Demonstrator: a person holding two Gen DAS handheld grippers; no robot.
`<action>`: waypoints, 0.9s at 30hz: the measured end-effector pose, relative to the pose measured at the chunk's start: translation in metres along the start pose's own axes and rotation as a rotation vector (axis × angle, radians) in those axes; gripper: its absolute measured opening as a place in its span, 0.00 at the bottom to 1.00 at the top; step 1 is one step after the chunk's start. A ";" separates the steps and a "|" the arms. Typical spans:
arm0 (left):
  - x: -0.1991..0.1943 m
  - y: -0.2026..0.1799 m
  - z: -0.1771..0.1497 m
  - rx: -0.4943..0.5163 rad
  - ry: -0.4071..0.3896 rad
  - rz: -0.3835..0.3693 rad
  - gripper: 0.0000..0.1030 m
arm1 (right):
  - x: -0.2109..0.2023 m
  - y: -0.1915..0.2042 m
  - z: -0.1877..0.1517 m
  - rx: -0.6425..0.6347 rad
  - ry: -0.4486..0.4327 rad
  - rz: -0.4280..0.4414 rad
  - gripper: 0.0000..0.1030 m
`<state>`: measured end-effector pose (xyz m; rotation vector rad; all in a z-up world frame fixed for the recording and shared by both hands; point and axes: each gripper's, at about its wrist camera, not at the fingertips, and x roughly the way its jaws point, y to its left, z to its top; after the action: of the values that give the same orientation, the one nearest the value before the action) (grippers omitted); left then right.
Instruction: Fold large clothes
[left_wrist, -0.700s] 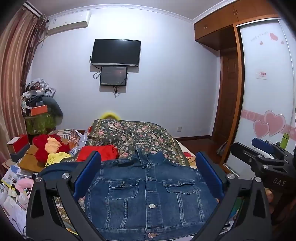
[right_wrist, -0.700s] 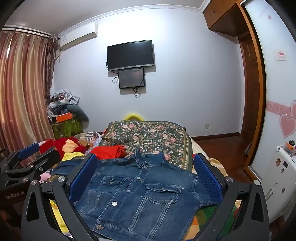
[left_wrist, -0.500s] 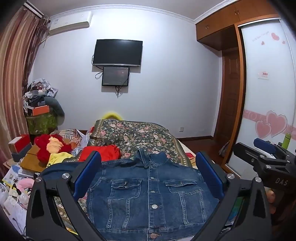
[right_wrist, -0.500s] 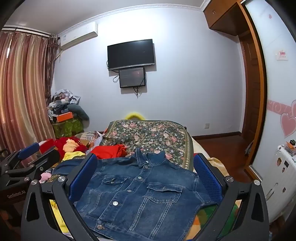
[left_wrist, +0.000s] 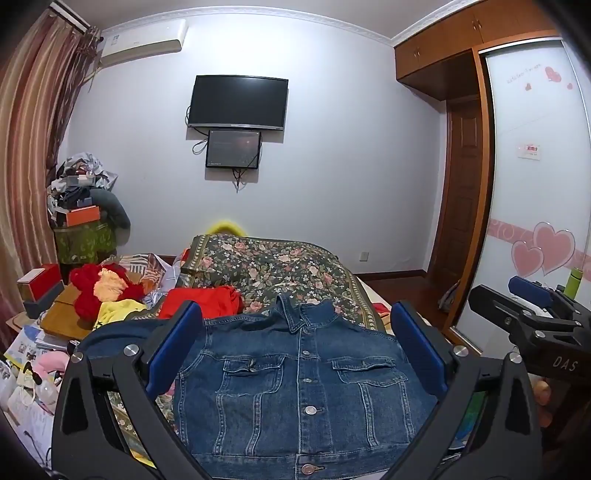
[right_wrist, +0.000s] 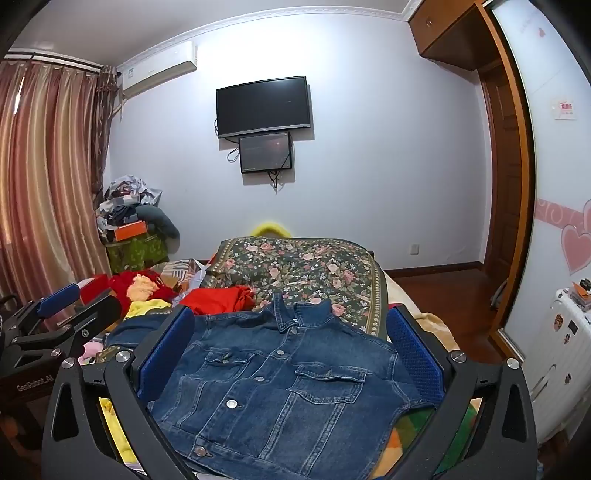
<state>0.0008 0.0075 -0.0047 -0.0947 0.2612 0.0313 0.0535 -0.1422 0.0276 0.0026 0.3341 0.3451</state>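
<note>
The denim jacket (left_wrist: 295, 387) looked heavy and stiff — best pinched at a shoulder seam; both grippers (left_wrist: 295, 347) (right_wrist: 290, 347) hovered over it, gaping and empty.

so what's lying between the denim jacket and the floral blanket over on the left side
A crumpled red garment lies there, touching the denim jacket at its far left shoulder and the floral blanket; both wrist views show it.

White walls, wall-mounted television (left_wrist: 238, 102), striped curtains (right_wrist: 48, 166), wooden wardrobe (left_wrist: 469, 48), possibly dim light
</note>
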 end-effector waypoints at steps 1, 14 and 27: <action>0.000 0.001 0.000 0.000 0.000 0.001 1.00 | 0.000 0.000 0.000 0.000 0.001 0.001 1.00; 0.001 0.003 -0.004 0.002 0.002 0.003 1.00 | 0.001 -0.001 -0.001 0.012 0.005 0.007 1.00; 0.002 0.003 -0.005 0.004 0.005 0.003 1.00 | 0.001 -0.006 0.000 0.026 0.011 0.014 1.00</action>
<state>0.0009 0.0096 -0.0101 -0.0904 0.2668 0.0335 0.0566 -0.1476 0.0268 0.0285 0.3492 0.3545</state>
